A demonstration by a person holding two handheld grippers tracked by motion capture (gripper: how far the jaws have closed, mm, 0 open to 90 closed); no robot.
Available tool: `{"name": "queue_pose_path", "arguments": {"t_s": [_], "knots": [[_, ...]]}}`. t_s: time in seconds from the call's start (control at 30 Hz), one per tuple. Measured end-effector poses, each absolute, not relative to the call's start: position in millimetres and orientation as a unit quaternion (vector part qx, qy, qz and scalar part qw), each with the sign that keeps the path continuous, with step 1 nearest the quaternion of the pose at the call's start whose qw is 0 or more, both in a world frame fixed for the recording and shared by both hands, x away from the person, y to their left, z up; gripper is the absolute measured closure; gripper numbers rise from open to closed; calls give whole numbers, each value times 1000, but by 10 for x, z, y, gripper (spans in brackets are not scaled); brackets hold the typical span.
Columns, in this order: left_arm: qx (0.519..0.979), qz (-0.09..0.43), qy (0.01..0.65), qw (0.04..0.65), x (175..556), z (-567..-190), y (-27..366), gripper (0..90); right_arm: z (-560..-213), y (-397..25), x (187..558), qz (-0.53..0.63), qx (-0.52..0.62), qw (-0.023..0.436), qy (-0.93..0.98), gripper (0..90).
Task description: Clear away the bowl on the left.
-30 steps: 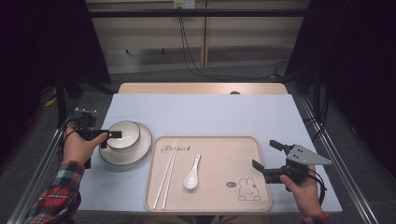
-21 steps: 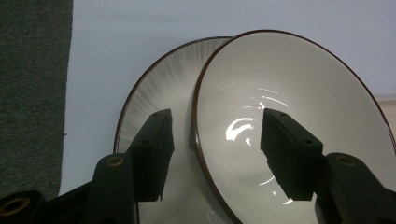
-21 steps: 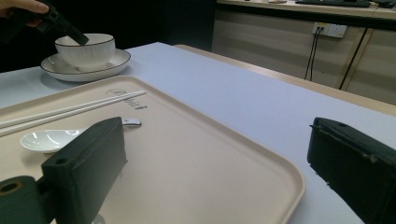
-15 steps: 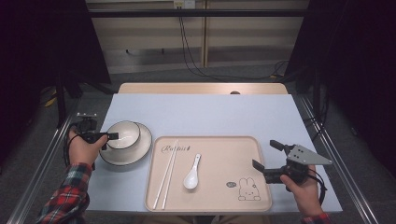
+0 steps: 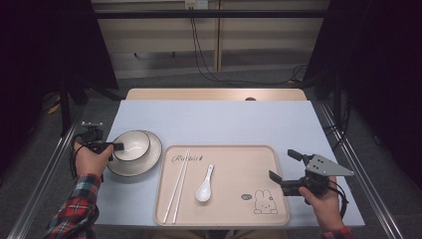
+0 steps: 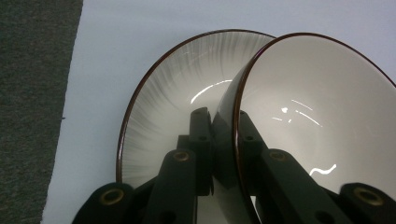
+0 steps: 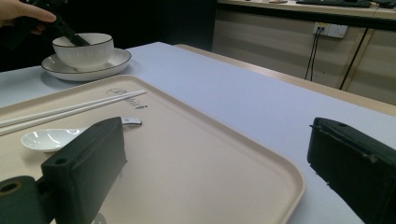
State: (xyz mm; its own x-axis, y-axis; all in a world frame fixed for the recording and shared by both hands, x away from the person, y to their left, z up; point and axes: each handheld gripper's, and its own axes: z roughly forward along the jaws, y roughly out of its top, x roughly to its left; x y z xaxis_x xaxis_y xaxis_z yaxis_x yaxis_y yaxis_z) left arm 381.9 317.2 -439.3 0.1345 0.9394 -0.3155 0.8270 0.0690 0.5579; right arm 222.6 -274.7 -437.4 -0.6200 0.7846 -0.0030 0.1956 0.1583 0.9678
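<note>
One bowl [image 6: 299, 116]: we see it on the plate [image 6: 163, 98], far left of the tray [image 5: 278, 209].
Left gripper [image 6: 224, 123]: jaws clamped on the bowl's near rim.
Change: our left hand [image 5: 91, 158] has drawn nearer since a second ago; grip seated, so lift can follow.
Right gripper [image 5: 284, 169]: wide apart, idle, right.

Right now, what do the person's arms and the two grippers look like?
Both sleeves are red plaid. The left gripper is black with a dark trailing cable; its jaws show brass-coloured rivets. The right gripper is black, topped by a grey three-cornered plate, with blocky jaws.
</note>
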Motion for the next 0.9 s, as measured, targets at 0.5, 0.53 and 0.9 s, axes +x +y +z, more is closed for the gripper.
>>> {"name": "queue_pose_path", "arguments": {"t_s": [0.5,0.53,0.9], "knots": [[690,60,640,331,3802,-4255,3096,819,-4375,-2745,2230,549,345,268,713,36],[688,58,640,337,3803,-4247,3077,820,-4375,-2744,2230,549,345,268,713,37],[733,25,585,346,3781,-4002,2700,821,-4378,-2740,2236,551,342,267,713,37]]}}
